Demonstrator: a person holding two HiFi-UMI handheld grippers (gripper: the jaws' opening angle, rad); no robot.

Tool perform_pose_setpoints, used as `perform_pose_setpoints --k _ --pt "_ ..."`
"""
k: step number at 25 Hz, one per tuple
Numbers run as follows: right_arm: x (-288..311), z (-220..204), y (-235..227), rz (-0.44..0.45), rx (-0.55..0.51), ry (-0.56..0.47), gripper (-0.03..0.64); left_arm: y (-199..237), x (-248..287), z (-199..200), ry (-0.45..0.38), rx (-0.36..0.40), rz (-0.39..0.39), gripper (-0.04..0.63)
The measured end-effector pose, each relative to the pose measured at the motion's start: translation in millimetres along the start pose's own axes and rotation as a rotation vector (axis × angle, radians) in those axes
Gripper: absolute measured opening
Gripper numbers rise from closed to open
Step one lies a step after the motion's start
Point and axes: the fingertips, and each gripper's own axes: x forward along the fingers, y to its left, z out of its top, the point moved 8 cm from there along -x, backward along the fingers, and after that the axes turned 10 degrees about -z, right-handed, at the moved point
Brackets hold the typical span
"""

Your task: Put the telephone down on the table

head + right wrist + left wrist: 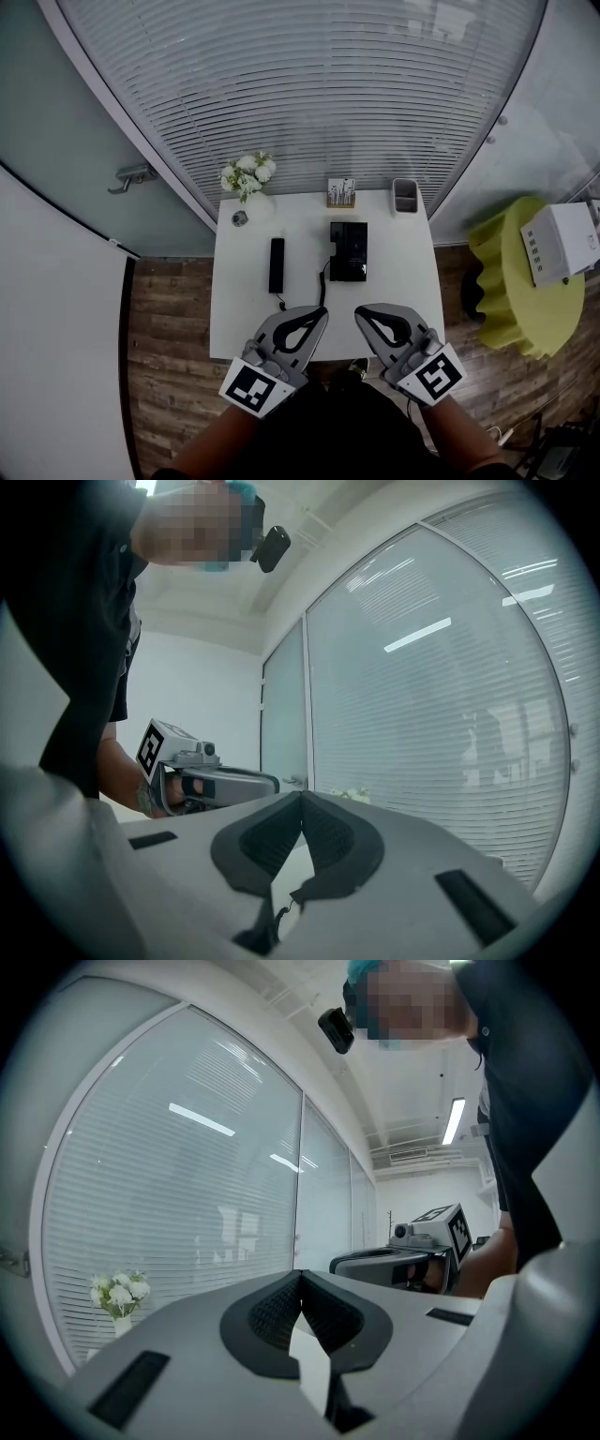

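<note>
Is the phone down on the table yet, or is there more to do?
Done: the handset lies flat on the table, left of the base. In hand: nothing. The left tool and the right tool are both shut and empty, clear of the handset, by the table's near edge. Left: probably nothing, the job looks finished.
</note>
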Motion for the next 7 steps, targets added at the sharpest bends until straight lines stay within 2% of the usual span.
perform_pose_setpoints --k 7 --pt "-4.2 1.5 -2.9 -0.006 0.011 -0.003 0.020 -3.7 4.0 -1.4 0.009 0.003 -0.004 0.008"
